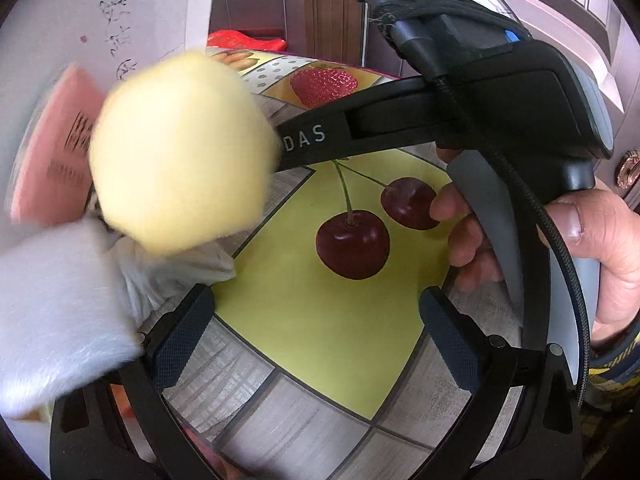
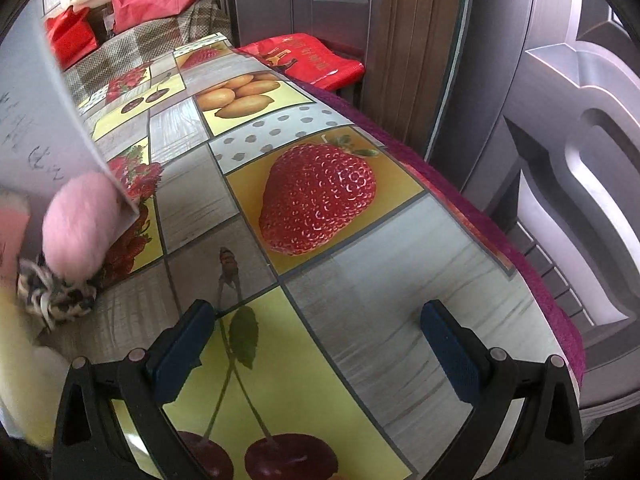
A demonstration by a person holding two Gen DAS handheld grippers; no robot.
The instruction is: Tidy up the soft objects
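Note:
In the left wrist view my left gripper (image 1: pixel 316 332) is open and empty above the fruit-print tablecloth (image 1: pixel 320 320). A blurred yellow plush ball (image 1: pixel 180 152) hangs at upper left, in front of the tip of the other hand-held gripper (image 1: pixel 460 120). A white furry piece (image 1: pixel 52 316) and white crumpled cloth (image 1: pixel 172 272) lie at left. In the right wrist view my right gripper (image 2: pixel 316 336) is open and empty over the tablecloth (image 2: pixel 400 240). A pink pompom (image 2: pixel 80 224) and a black-and-white knotted rope piece (image 2: pixel 52 296) sit at far left.
A white sheet with handwriting (image 2: pixel 36 128) stands at left; it also shows in the left wrist view (image 1: pixel 120 12). A pink card (image 1: pixel 56 148) is behind the yellow ball. A red bag (image 2: pixel 308 60) lies beyond the table edge. A grey panelled door (image 2: pixel 580 160) is on the right.

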